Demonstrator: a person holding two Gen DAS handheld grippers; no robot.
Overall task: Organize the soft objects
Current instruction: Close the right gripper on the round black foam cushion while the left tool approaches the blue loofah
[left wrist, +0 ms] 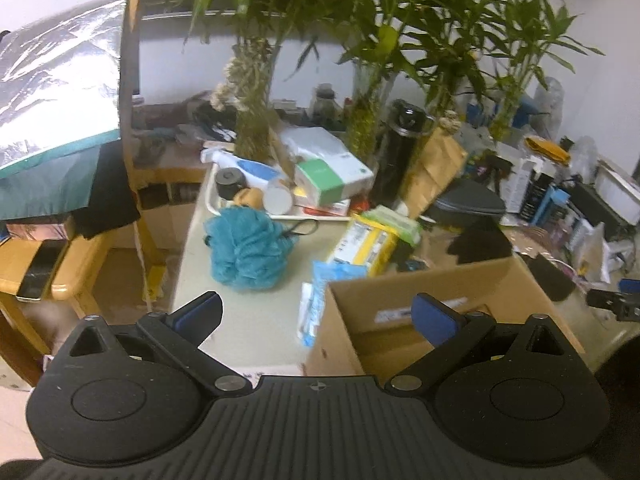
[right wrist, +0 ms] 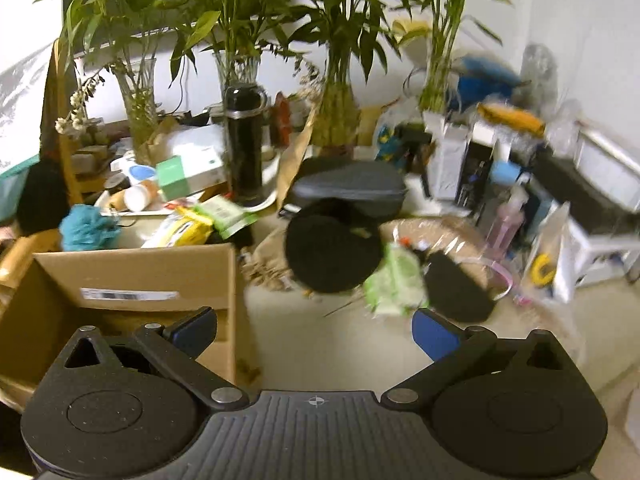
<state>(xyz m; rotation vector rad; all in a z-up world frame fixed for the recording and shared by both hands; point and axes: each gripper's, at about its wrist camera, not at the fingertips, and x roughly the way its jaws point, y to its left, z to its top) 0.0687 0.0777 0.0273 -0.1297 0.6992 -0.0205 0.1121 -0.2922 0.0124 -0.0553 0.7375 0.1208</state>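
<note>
A teal mesh bath pouf lies on the pale table ahead of my left gripper, which is open and empty above the table beside an open cardboard box. The pouf also shows in the right wrist view. My right gripper is open and empty over the table, to the right of the box. Ahead of it lie a black soft hat, a green-and-white soft pack and a flat black pad.
A blue tissue pack leans against the box. Yellow and green packets, a cluttered white tray, a black flask, a grey case and vases of bamboo crowd the back. A wooden chair stands on the left.
</note>
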